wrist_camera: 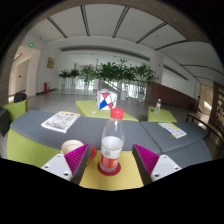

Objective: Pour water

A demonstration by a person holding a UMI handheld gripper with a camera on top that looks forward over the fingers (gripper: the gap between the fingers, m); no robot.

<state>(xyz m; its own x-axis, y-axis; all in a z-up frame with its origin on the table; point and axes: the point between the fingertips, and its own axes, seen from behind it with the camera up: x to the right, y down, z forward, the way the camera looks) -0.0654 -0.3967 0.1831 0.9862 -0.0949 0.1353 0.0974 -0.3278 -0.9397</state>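
The jaws stand wide, and the gripper holds nothing: its two fingers, each with a magenta pad on the inner face, sit apart with a clear gap on either side of the bottle. The fingertips reach roughly level with the bottle's lower half, and neither pad touches it.

The bottle is the landmark here. It stands upright between the fingers, long axis vertical, red cap pointing straight up. Its clear body seems to hold a pale liquid in the lower part, though the level is hard to read. The foot of the bottle rests on a small dark red coaster on a yellow-green patch of the table; the coaster's rim is partly covered by the bottle.

Just left of the bottle, a pale cup stands on the table, its near side cut off by the left finger. Farther left and behind the bottle lies a flat printed sheet. Directly behind the bottle, beyond the table's grey surface, sits a box with red, white and blue faces. To the right and behind stands a second small clear bottle, too small to make out in detail, with another paper nearer. Far behind the bottle, green plants line a bright hall.
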